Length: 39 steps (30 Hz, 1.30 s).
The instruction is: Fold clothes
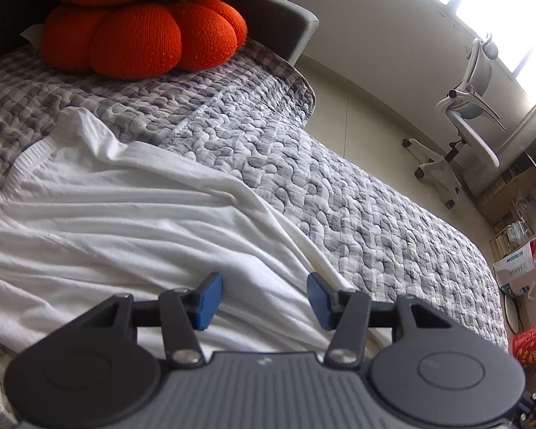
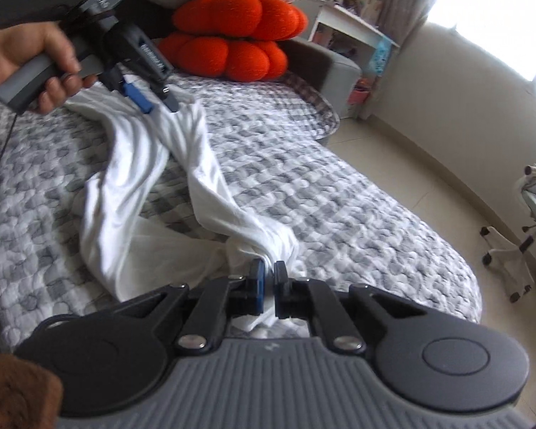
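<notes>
A white garment (image 1: 125,214) lies crumpled on the grey checked quilt (image 1: 357,207), its ribbed elastic band at the left. My left gripper (image 1: 264,298) hovers just over the cloth, its blue pads apart with only fabric lying under the gap. In the right wrist view the garment (image 2: 132,186) stretches in two long strips across the bed. My right gripper (image 2: 268,286) is shut on a bunched end of it near the front. At the far end, a hand holds the left gripper (image 2: 157,102) open over the cloth.
Two orange pumpkin-shaped cushions (image 1: 143,39) are stacked at the head of the bed, with a grey armrest (image 2: 325,60) behind them. The bed's right edge drops to a pale floor (image 2: 411,164). A white office chair (image 1: 471,118) stands by the bright window, with bags and boxes (image 1: 518,268) nearby.
</notes>
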### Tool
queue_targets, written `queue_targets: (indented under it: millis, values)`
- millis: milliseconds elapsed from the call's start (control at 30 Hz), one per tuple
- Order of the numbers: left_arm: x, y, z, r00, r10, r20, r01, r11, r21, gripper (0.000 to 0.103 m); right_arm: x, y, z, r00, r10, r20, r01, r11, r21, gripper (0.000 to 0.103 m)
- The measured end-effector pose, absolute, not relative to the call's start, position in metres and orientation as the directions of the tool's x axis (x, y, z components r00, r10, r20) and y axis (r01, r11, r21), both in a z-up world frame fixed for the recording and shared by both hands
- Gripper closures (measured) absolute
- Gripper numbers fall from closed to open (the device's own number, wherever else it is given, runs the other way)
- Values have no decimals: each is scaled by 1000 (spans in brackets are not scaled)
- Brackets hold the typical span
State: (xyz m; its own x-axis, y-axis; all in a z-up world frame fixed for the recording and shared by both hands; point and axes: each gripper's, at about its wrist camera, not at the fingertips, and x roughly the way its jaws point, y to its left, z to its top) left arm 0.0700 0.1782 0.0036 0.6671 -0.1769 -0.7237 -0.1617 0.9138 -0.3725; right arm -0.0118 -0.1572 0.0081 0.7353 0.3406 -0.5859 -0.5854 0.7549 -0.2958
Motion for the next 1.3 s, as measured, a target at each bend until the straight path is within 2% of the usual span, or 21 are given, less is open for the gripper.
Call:
queue_targets:
  millis: [267,500,700,933,1167,1233,1300]
  values:
    - [74,180,0,663,-165,-730,-167,918,-359,50,43,-171,28,878,137,-458,-296,909,-295,100]
    - [74,187,-1,664,-181,-725,-159,914,-374,49,90,-185,19,883,-32,-467,-117,951,-287,100]
    - [77,191,-3,663,-196,-722,-161,905,-393,49,88,-212,45,919,-18,-395,-48,987,-155,100]
    - [78,201,-2,676,-195,-711,-179,892,-415,48,124,-215,13,853,-62,-519,-23,988,-155,100]
    - [85,241,-4,701,-119,-703,-277,863,-422,48,134,-237,23,872,-113,-477,85,993,-79,102]
    - [88,251,-6,702,-105,-704,-297,856,-424,48,137,-232,16,863,-95,-496,58,994,-91,102]
    - [91,257,-4,710,-97,-697,-301,853,-426,48,139,-231,9,838,-19,-546,-14,998,-56,100]
